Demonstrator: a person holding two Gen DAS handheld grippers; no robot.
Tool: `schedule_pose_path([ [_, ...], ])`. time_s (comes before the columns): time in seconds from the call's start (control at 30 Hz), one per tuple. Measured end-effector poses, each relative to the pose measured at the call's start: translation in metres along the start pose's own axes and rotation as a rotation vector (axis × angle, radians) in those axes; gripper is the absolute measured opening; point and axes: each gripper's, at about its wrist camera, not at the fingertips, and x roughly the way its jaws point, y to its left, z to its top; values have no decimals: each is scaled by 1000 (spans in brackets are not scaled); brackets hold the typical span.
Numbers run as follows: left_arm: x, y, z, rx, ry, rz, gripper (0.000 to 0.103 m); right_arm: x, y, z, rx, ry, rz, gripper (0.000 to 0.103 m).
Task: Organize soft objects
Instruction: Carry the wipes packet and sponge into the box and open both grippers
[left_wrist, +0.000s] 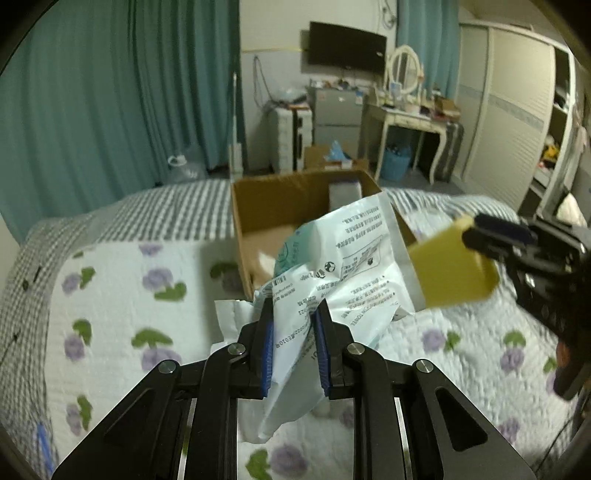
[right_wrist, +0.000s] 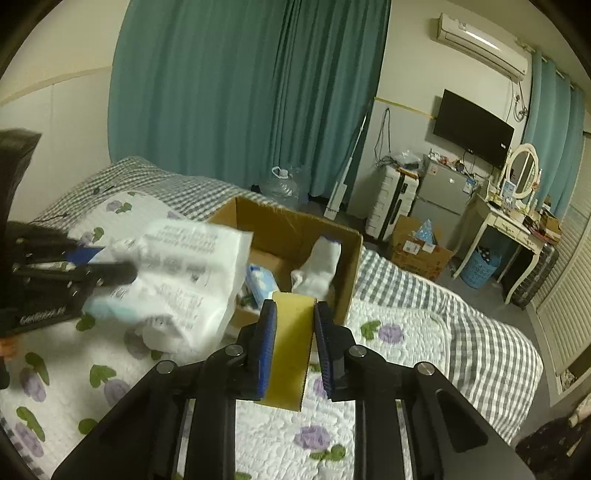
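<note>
A: What did the left gripper have?

B: Its blue pads were pinched down on a crumpled white plastic pack of what looked like cotton towels. It held it by a gathered fold at the near end, so the bulk stood off the bed, in front of the box.

A: How would that handle?

B: Light and limp, I'd judge. The film looked slick and creased easily, so a pinch on loose wrapper might slide; a hold across the fuller body seemed safer.

A: And the right gripper?

B: Closed narrow on a yellow sponge, the pads squeezing its two broad faces. The sponge stuck out past the fingertips toward the box. It looked soft, springy and nearly weightless, so it would give under the pads rather than slip, and a mid-body grip suited it.

A: Where was the box?

B: The open cardboard box sat on the bed just beyond both grippers. White socks lay against its far right wall, with a blue-and-white packet to their left. Both held items were near its near rim, not yet inside.
</note>
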Motion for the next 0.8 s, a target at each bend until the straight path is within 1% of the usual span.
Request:
schedule_pose_path([
  [0.2,21,11,36,-38,-31,2,19,15,-8,32,8,-55,18,19],
  [0.3,41,16,53,-50,-28,24,19,32,-8,50,2,-73,22,19],
  [0.37,61,20,61,-53,-13,53,19,50,-7,61,-4,-86,20,19],
  [0.5,91,29,72,-84,1,69,20,83,-5,77,2,-106,29,19],
  [0.6,106,31,78,-82,-11,88,24,103,-7,83,15,-124,22,19],
  [0.63,110,31,79,-82,-17,94,28,112,-9,86,29,-126,33,18],
  [0.67,113,31,79,-83,-21,87,32,118,-11,86,40,-123,41,16],
  [0.8,124,28,73,-74,-18,76,40,135,-16,80,73,-106,61,16],
])
